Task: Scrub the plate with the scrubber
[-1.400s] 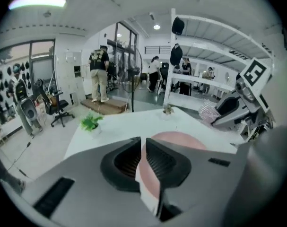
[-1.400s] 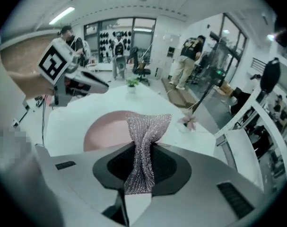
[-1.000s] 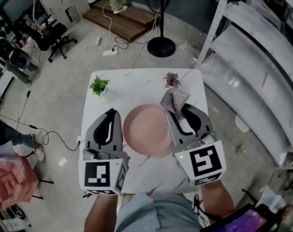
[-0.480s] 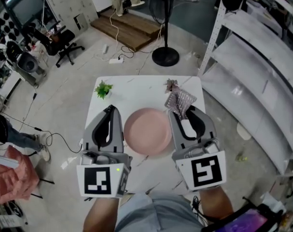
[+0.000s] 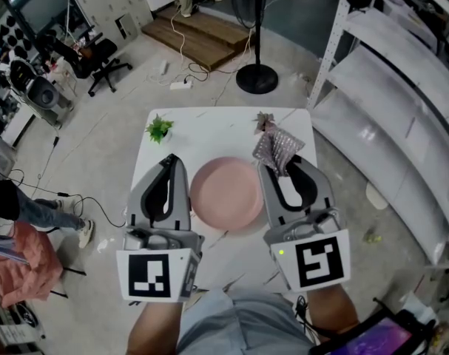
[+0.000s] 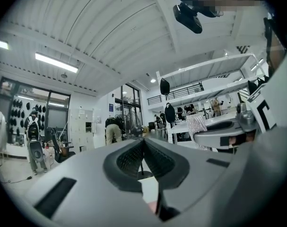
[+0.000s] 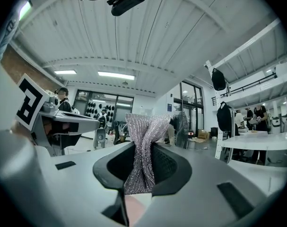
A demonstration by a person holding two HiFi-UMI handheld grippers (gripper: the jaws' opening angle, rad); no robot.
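A pink plate (image 5: 224,194) lies in the middle of a small white table (image 5: 209,135). My left gripper (image 5: 171,161) hovers at the plate's left side, shut with nothing between its jaws (image 6: 143,143). To the right of the plate my right gripper (image 5: 281,166) is shut on a silvery mesh scrubber (image 5: 274,149), which sticks out past its tips. In the right gripper view the scrubber (image 7: 144,141) stands pinched between the jaws. Both grippers are held above the table and point roughly level, and the scrubber is apart from the plate.
A small green plant (image 5: 159,129) and a small pinkish plant (image 5: 265,122) stand at the table's far corners. A fan stand (image 5: 257,76) is beyond the table, white shelving (image 5: 402,102) runs along the right, and an office chair (image 5: 98,58) sits far left.
The head view has shifted, so the table sits lower in the frame. Both grippers keep their places beside the plate, and the right one still holds the scrubber.
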